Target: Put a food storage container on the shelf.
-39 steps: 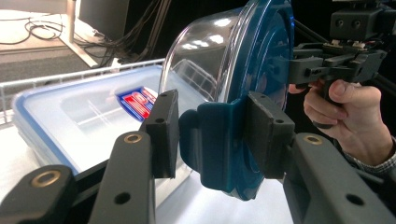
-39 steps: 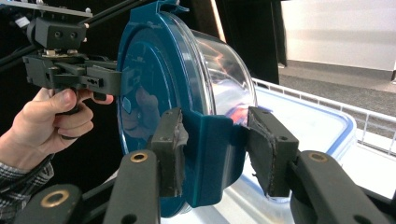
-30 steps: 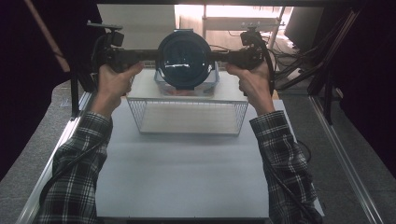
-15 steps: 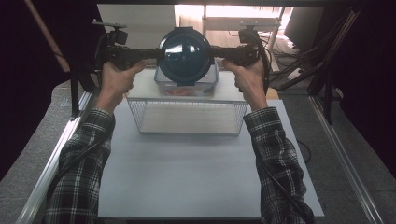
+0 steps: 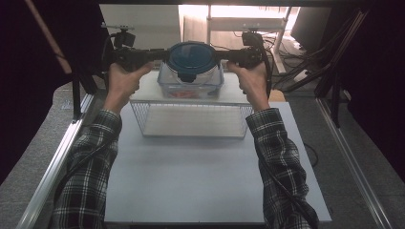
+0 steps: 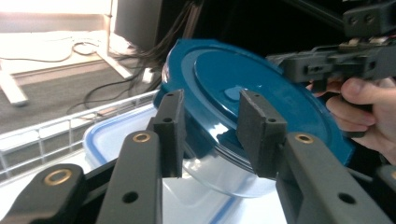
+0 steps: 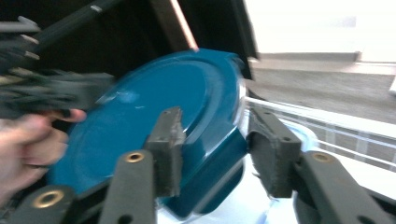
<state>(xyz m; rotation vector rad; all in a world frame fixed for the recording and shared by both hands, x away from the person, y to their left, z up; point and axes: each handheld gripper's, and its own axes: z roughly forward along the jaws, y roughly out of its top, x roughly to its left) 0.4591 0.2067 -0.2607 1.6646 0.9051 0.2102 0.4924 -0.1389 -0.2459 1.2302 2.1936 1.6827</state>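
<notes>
Dark room around the rig, cables and frame legs behind a white tabletop [image 5: 200, 186]. Round glass bowl with blue lid [image 5: 191, 58] was held between both grippers, above a rectangular clear container [image 5: 190, 86] with a blue-rimmed lid, at the far edge of the tabletop. High view suggested the bowl was raised off the container or just touching its lid; contact point hidden, couldn't tell which. Something reddish showed through the container wall, too blurred to identify.

Left gripper [image 6: 212, 128]: fingers spread on either side of the bowl's rim edge, pads close against lid and glass. Looked like a clamp on the rim from the left; full contact on both pads not certain. Right gripper [image 7: 215, 151]: fingers straddled the opposite rim tab, left pad on the lid, right pad with a visible gap. Frame motion-blurred, so grip state not confirmable. In both gripper views the bowl sat tilted.

Wire basket [image 5: 191, 119] stood just in front of the container, nearer the person, and appeared to hold nothing but its liner.

Progress estimate: pickup done, two-handed carry in progress, mid-task. Remaining, judging by layout: move the bowl to its destination, likely the basket or the container top, lower it, release both sides. Placement not done.
</notes>
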